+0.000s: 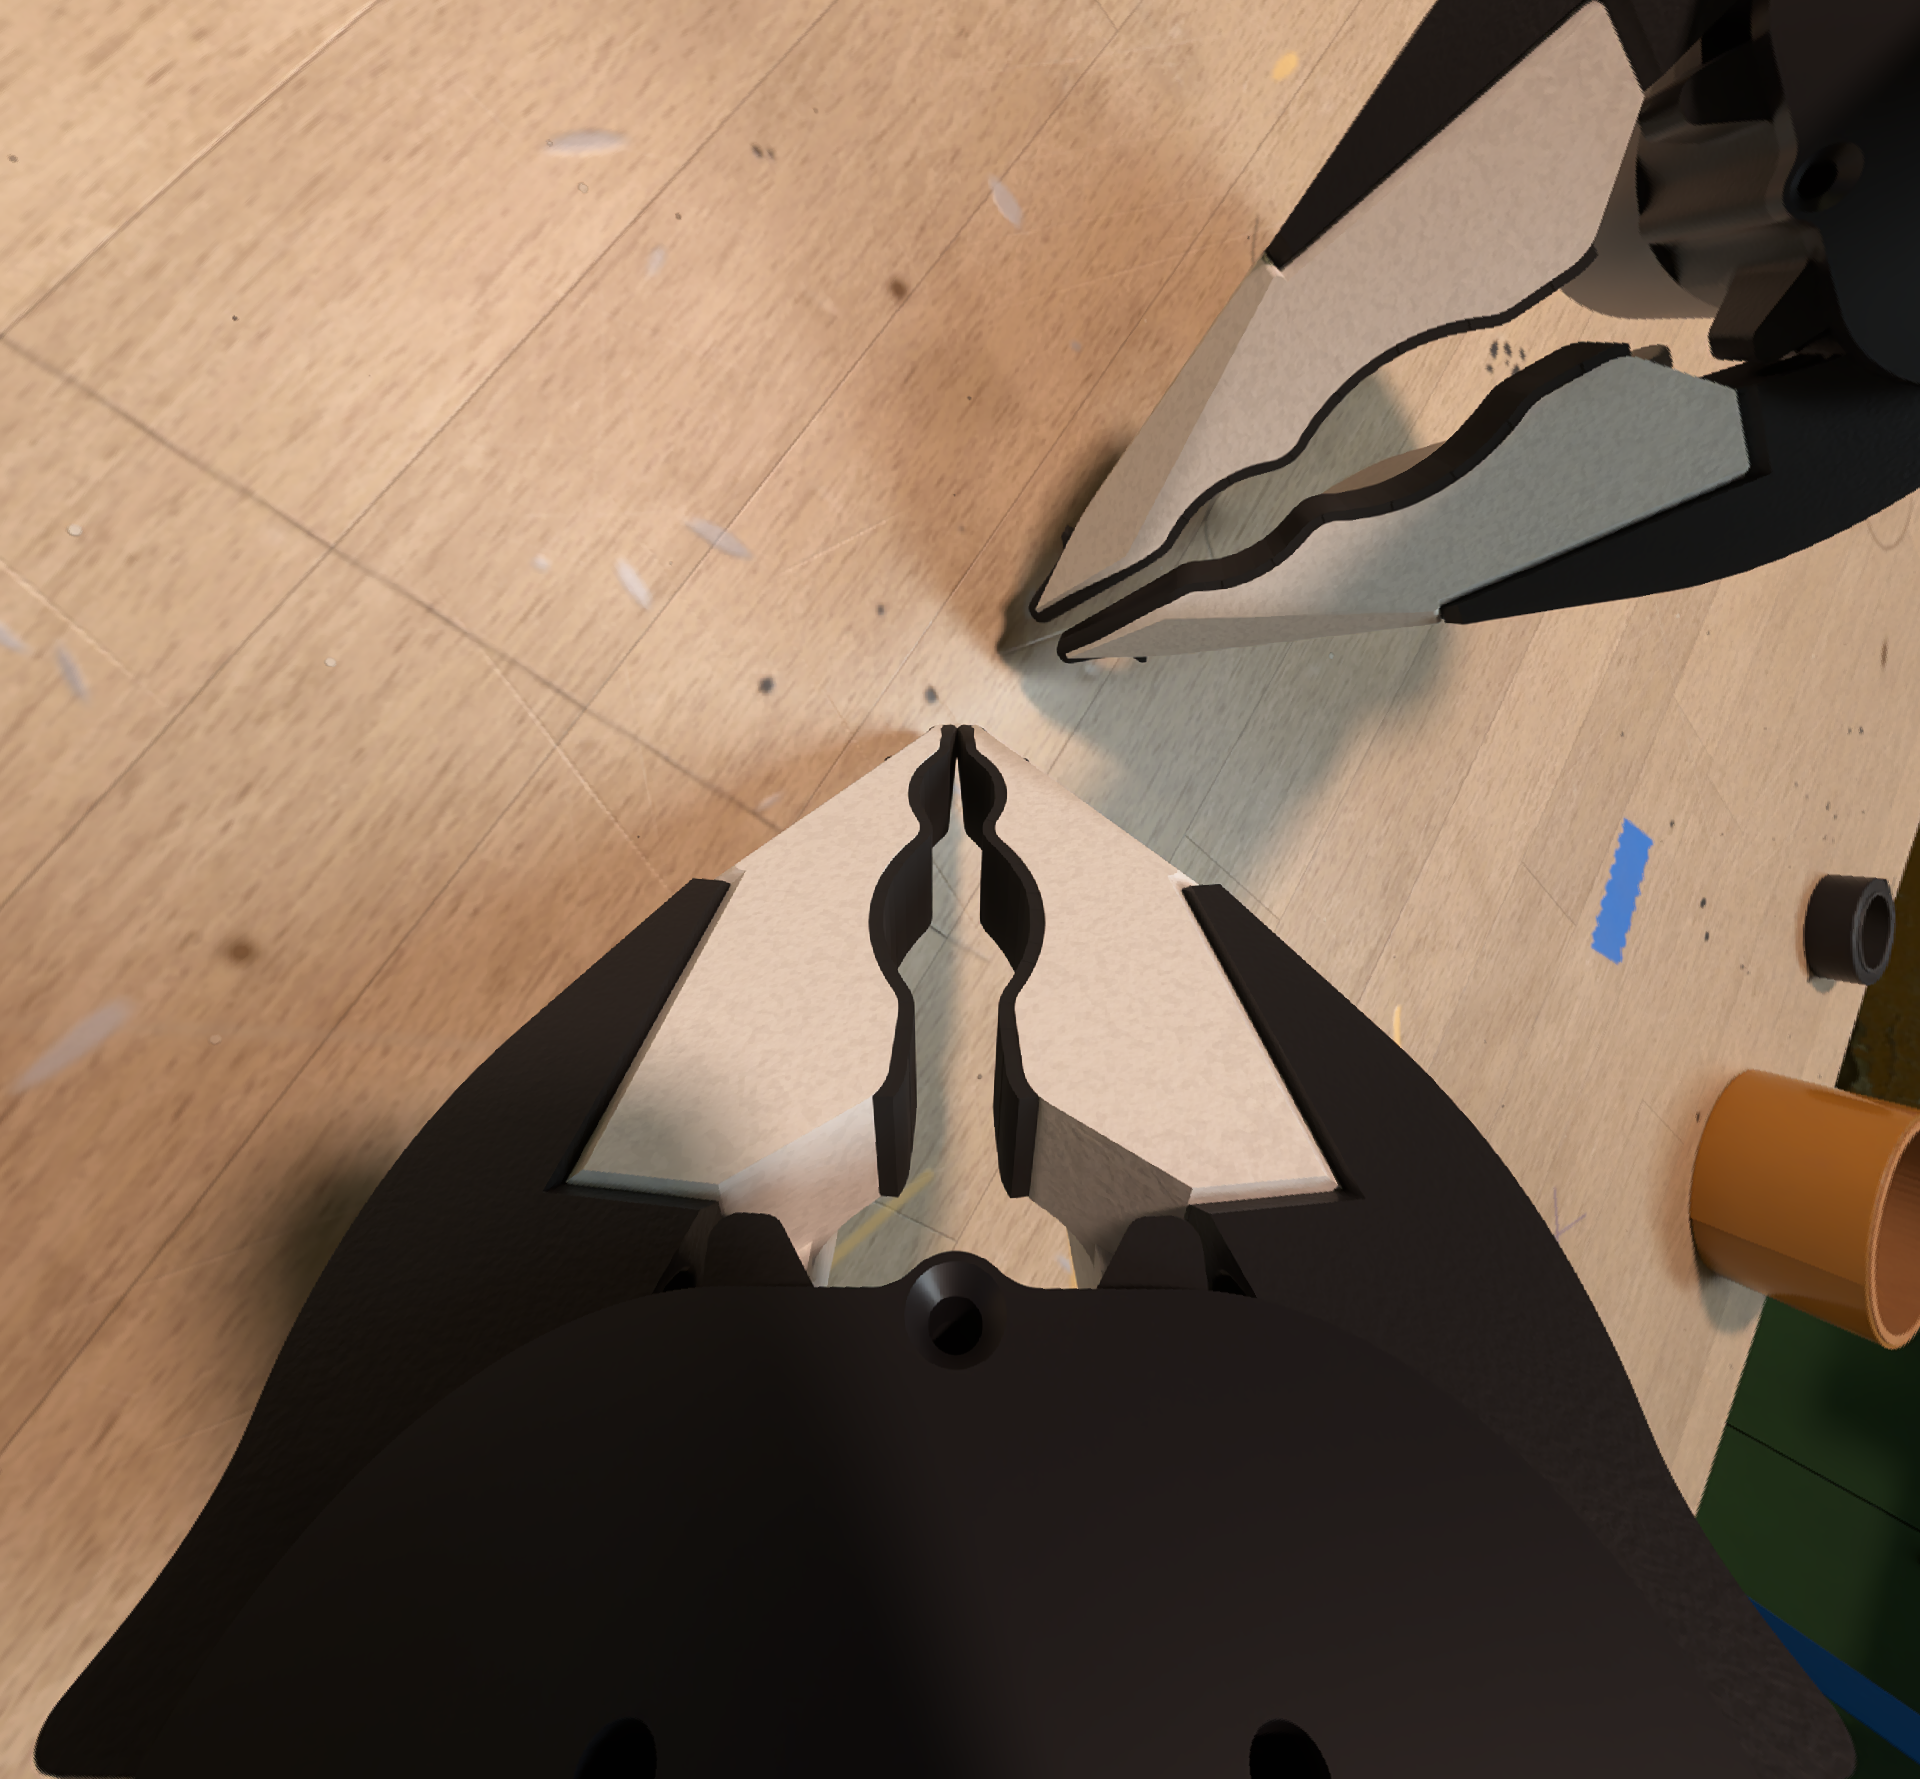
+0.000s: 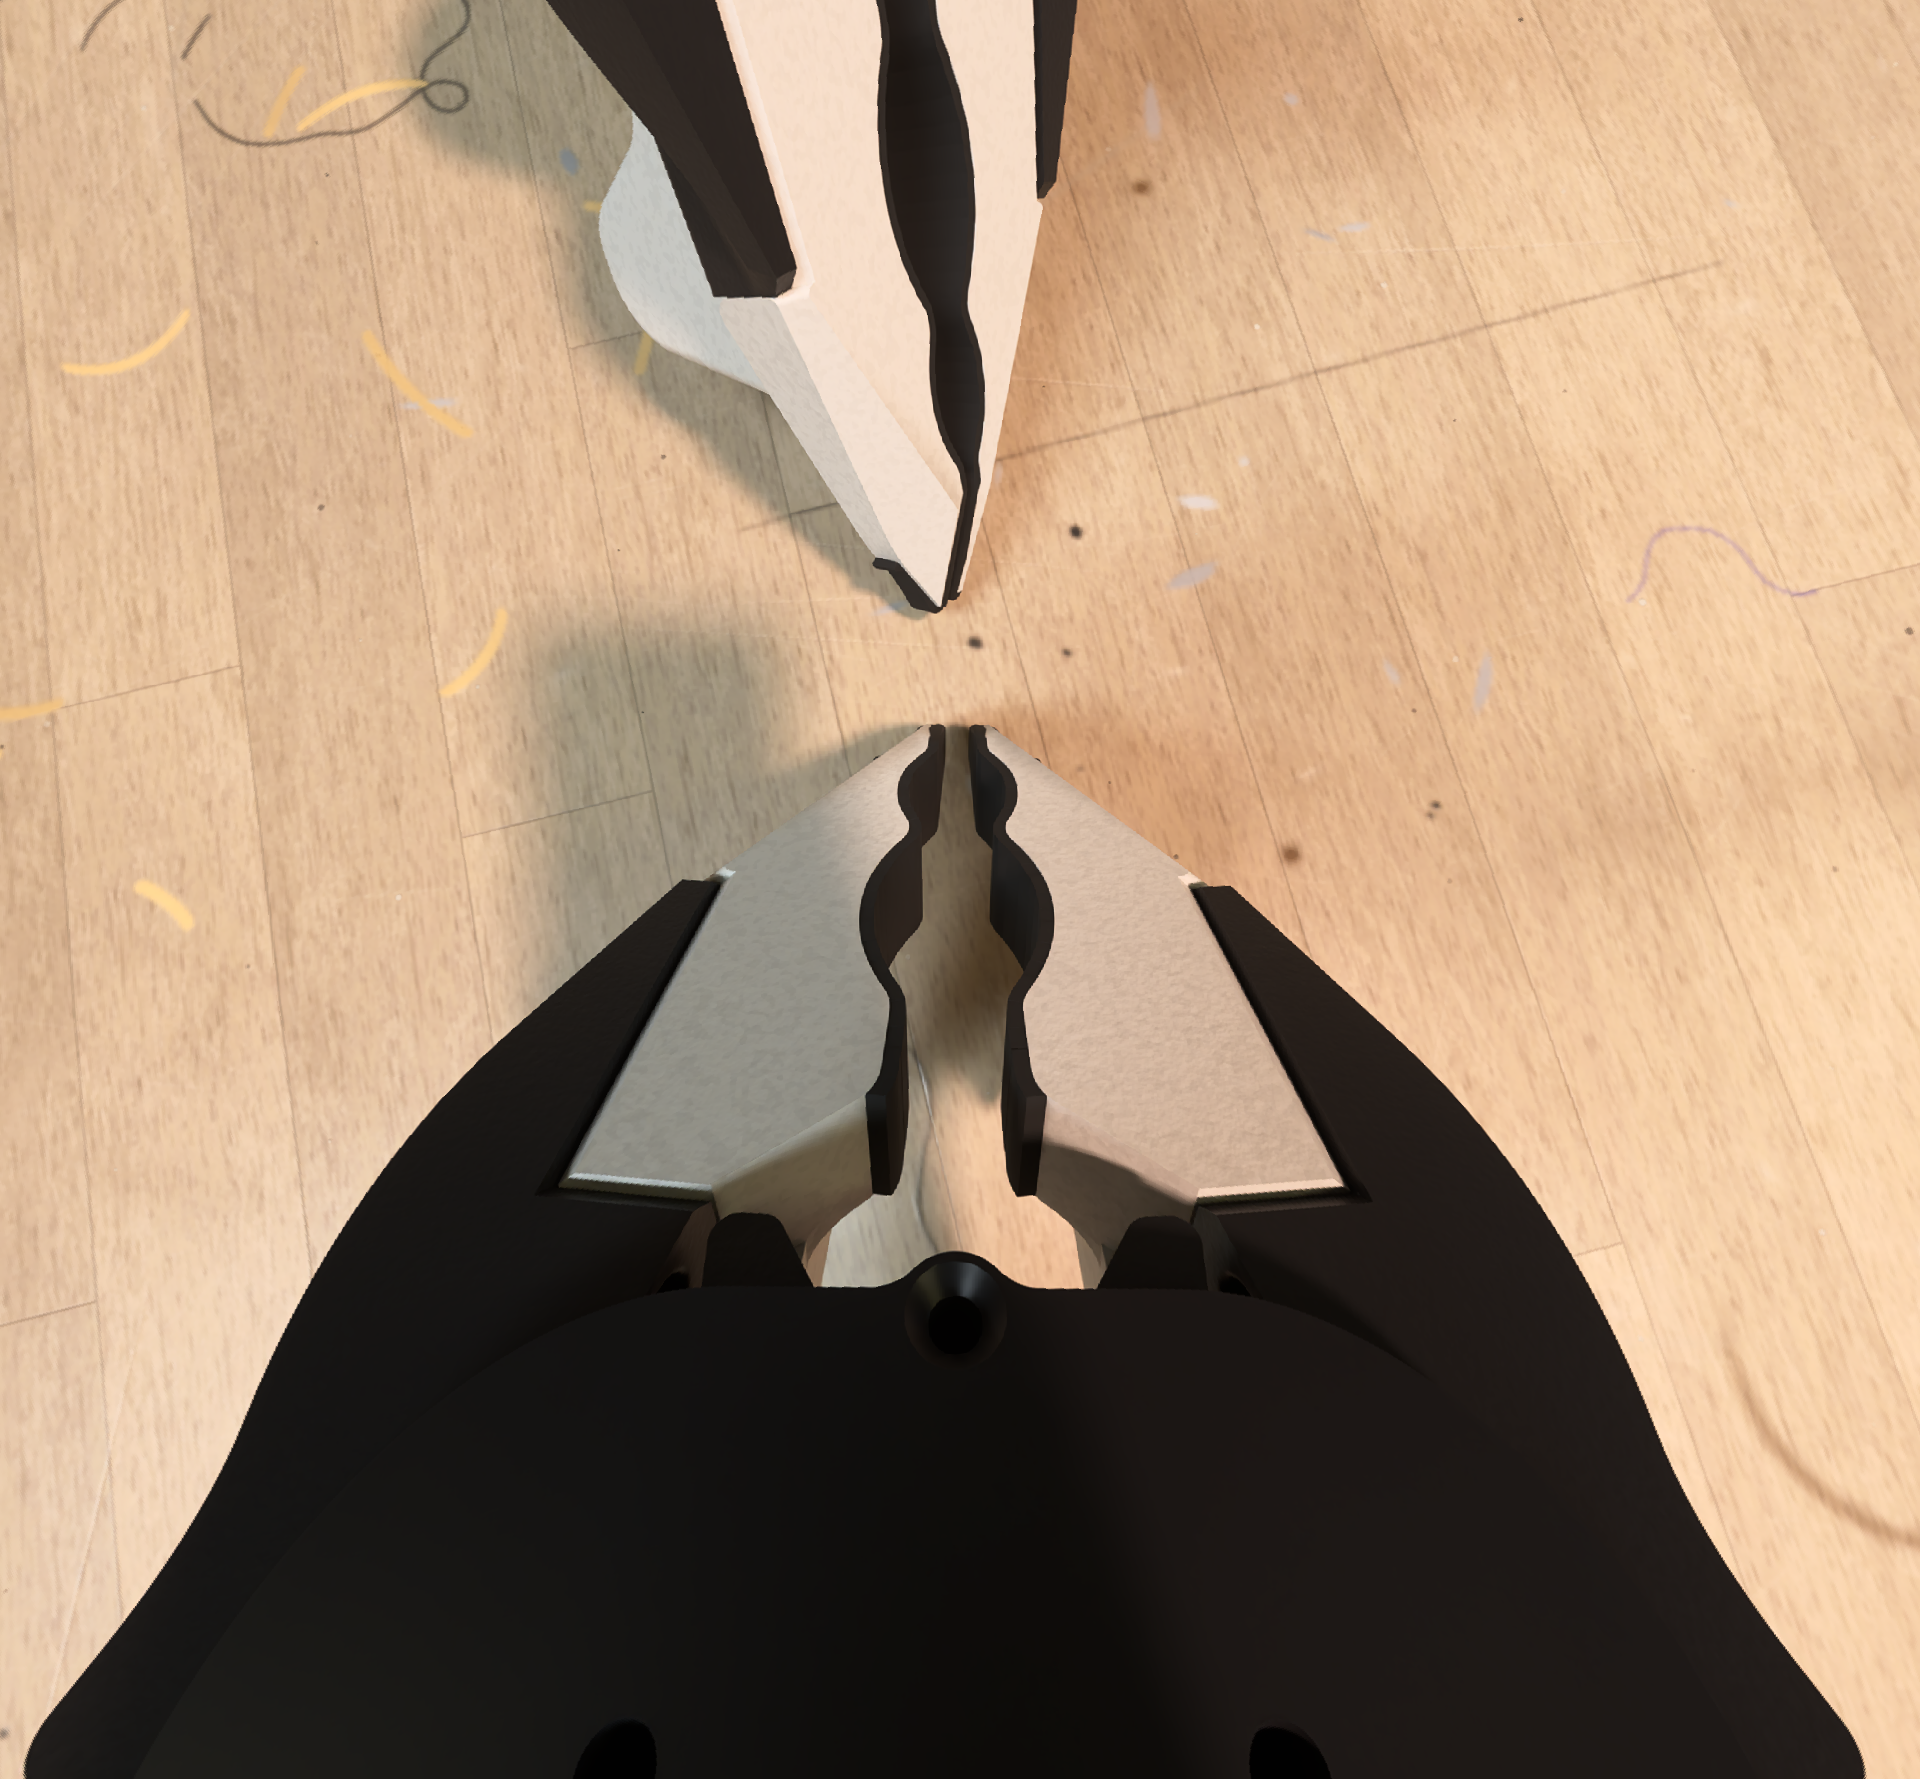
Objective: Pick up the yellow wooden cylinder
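Two pairs of jaws are hanging tip to tip over the pale wooden desk (image 1: 520, 379), both empty. Through my left wrist view, my left gripper (image 1: 956, 732) is keeping its jaws pressed narrow, tips almost touching, while my right gripper (image 1: 1049, 638) is pointing in from the upper right, also nearly closed. An orange-yellow cylinder (image 1: 1808, 1210), which I am taking for the yellow wooden cylinder, is lying on its side near the desk's right edge, with a small dark ring (image 1: 1855, 927) and a blue tape scrap (image 1: 1621, 890) beyond it.

Through my right wrist view, my right gripper (image 2: 956, 730) is showing only a slim gap, my left gripper (image 2: 940, 602) is facing it, and no cylinder is appearing. I am judging the approach not yet begun; next I am needing to spread one pair of jaws and travel over to the cylinder.
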Robot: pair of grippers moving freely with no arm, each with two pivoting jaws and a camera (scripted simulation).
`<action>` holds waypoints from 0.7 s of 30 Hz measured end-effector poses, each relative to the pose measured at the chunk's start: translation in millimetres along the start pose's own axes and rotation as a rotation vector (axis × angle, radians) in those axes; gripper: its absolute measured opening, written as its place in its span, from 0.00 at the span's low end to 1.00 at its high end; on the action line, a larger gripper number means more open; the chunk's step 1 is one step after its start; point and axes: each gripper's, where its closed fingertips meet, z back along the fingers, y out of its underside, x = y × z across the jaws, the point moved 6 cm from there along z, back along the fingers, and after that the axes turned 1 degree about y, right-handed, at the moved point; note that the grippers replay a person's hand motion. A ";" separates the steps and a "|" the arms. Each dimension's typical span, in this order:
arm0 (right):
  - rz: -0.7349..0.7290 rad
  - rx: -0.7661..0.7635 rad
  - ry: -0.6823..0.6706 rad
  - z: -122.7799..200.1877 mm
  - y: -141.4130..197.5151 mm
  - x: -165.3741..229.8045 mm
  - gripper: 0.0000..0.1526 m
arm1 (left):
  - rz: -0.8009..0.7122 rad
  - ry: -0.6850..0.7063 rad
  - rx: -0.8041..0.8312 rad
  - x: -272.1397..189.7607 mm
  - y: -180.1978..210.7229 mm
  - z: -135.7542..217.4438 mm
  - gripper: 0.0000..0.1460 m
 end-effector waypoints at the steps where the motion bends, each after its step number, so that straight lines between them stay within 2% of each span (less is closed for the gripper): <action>1: -0.004 -0.001 -0.002 -0.2 0.1 0.1 0.02 | 0.001 -0.001 -0.002 -0.1 -0.2 -0.2 0.00; 9: -0.040 0.011 0.006 -0.6 0.2 1.4 0.01 | -0.057 -0.040 0.018 -3.8 0.2 1.1 0.00; 14: -0.027 0.032 0.027 -0.6 -1.0 2.7 0.01 | -0.033 0.053 -0.029 -10.7 -3.9 4.6 0.00; 21: -0.042 0.030 0.025 -0.9 -0.2 2.0 0.01 | -0.045 0.040 0.025 -10.4 0.4 -3.0 0.00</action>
